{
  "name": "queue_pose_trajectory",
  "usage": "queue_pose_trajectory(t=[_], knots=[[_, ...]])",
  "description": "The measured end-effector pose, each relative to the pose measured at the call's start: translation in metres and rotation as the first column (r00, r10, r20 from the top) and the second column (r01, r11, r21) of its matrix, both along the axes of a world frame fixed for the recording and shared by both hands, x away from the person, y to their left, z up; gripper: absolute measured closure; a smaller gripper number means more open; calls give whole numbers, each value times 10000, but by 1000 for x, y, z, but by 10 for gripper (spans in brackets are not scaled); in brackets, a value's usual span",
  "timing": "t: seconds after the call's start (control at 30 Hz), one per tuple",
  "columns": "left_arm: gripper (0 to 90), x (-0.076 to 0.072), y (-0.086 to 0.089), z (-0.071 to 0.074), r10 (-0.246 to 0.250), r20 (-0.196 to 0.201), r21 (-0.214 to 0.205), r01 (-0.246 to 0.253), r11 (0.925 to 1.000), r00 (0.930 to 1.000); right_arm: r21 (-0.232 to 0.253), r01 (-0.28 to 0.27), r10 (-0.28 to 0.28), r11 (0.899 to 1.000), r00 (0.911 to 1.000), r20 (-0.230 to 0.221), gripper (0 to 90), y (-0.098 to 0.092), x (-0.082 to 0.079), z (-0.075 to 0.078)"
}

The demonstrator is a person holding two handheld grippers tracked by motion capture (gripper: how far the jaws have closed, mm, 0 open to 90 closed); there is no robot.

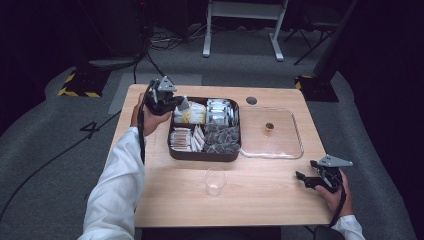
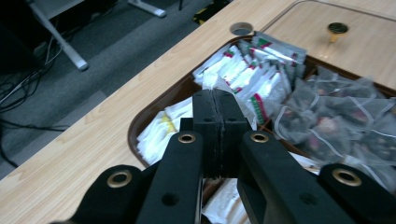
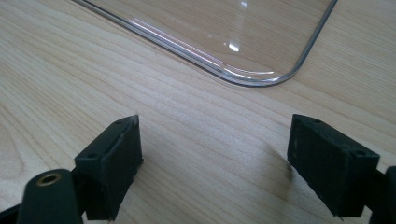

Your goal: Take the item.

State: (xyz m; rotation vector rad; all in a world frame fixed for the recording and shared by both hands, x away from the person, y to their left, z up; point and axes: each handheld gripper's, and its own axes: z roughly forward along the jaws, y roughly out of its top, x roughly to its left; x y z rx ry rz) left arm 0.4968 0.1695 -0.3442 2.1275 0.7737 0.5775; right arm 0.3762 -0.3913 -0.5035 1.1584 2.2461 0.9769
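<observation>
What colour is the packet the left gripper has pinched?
White, as far as it shows: the packet peeks past the shut left gripper; clearest in the left gripper view.

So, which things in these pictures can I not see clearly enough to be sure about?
- Packet in the left claw: left gripper view, the shut jaws hide most of it; the high view shows it too small to read.
- Print on the white and silver packets: left gripper view, blurred.
- Small brown thing on the clear lid: high view, too small to name.
- Clear lid: right gripper view, cut off by the top edge.
</observation>
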Motion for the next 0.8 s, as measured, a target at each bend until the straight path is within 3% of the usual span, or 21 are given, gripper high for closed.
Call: queue_pose_trajectory(t=[0.4, 0.57, 0.8], knots=[[890, -27, -1, 4, -580, 201, -440, 589, 9973, 9981, 5, -4, 4, 10000, 10000, -3, 181, 0, 0, 0], [890, -40, -3, 4, -1003, 264, -805, 1022, 9915, 9946, 14, 1, -1, 10000, 10000, -34, 180, 0, 0, 0], [890, -62, -10, 6, -1549, 335, -910, 1573, 9833, 9874, 12, 1, -1, 10000, 10000, -36, 180, 0, 0, 0]])
